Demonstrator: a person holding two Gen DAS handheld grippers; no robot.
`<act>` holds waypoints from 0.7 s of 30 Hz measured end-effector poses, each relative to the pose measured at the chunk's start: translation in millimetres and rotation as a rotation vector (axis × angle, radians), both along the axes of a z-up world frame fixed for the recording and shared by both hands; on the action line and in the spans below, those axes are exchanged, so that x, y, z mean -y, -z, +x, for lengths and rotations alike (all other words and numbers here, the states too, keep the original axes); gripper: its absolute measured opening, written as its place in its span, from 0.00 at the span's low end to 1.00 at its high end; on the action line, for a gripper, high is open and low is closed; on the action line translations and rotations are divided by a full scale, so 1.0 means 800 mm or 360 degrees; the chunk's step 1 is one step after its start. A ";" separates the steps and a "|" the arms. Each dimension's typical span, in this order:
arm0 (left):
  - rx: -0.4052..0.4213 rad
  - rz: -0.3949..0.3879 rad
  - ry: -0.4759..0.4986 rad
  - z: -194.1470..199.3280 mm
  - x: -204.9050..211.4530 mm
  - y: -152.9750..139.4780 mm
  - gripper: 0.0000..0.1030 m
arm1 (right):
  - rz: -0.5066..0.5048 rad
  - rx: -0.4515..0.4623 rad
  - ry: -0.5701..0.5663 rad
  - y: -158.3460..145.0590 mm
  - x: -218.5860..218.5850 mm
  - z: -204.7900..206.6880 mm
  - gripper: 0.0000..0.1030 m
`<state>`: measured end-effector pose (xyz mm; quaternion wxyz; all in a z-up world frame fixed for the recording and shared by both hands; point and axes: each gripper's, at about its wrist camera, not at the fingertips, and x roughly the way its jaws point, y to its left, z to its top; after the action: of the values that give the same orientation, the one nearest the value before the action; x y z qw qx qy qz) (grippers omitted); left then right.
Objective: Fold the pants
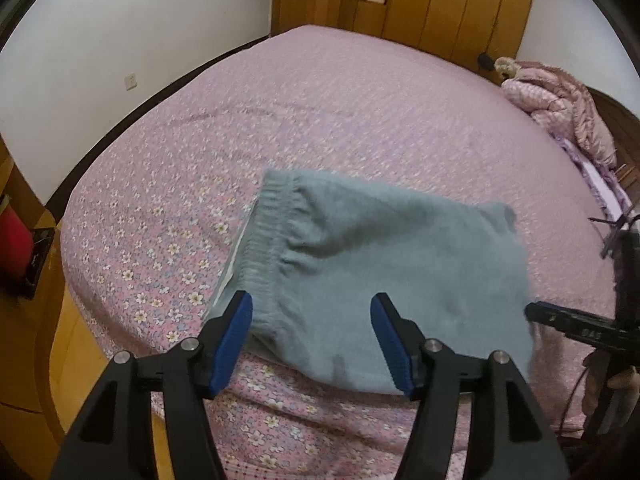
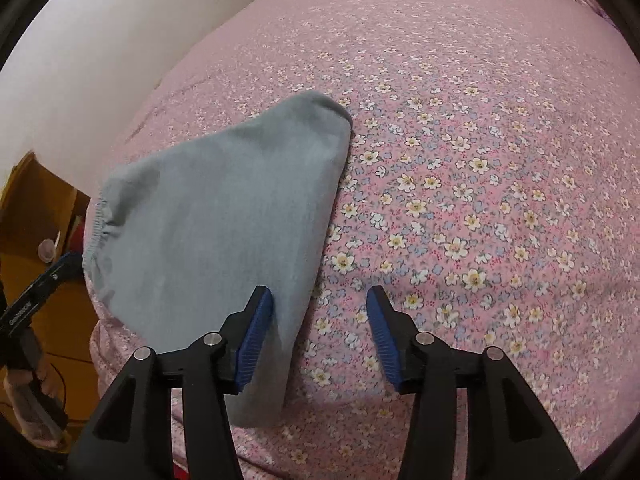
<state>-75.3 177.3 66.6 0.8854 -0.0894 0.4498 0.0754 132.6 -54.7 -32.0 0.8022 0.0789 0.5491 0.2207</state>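
Note:
Grey-blue pants (image 1: 380,264) lie folded into a compact bundle near the front edge of a bed with a pink flowered sheet (image 1: 320,100). Their elastic waistband faces left in the left wrist view. My left gripper (image 1: 312,304) hovers open over the near part of the bundle, its blue pads clear of the cloth. In the right wrist view the pants (image 2: 224,216) fill the left half. My right gripper (image 2: 319,296) is open, with its left pad above the pants' right edge and its right pad over bare sheet (image 2: 480,160). Neither gripper holds anything.
A crumpled pink quilt (image 1: 560,108) and a stuffed toy (image 1: 504,66) lie at the bed's far right. A wooden wardrobe (image 1: 440,0) stands behind the bed and a white wall (image 1: 140,20) runs along its left. A red object (image 1: 14,240) sits on the wooden floor, left.

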 end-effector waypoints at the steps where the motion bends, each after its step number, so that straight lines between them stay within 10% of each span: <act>1: 0.0011 -0.0007 0.0009 -0.001 0.002 -0.004 0.63 | 0.0022 0.0006 -0.0004 -0.003 0.003 -0.002 0.49; 19: -0.0056 -0.0062 0.0027 0.015 0.003 0.046 0.62 | 0.0131 -0.0083 -0.0071 0.017 -0.003 0.002 0.66; 21: -0.0058 -0.0037 0.0039 0.016 0.006 0.046 0.62 | 0.0138 -0.0080 -0.0083 0.015 -0.002 0.003 0.32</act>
<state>-62.8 172.6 29.9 0.8768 -0.0928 0.4679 0.0610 134.9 -53.2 -43.6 0.7780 0.1046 0.5609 0.2630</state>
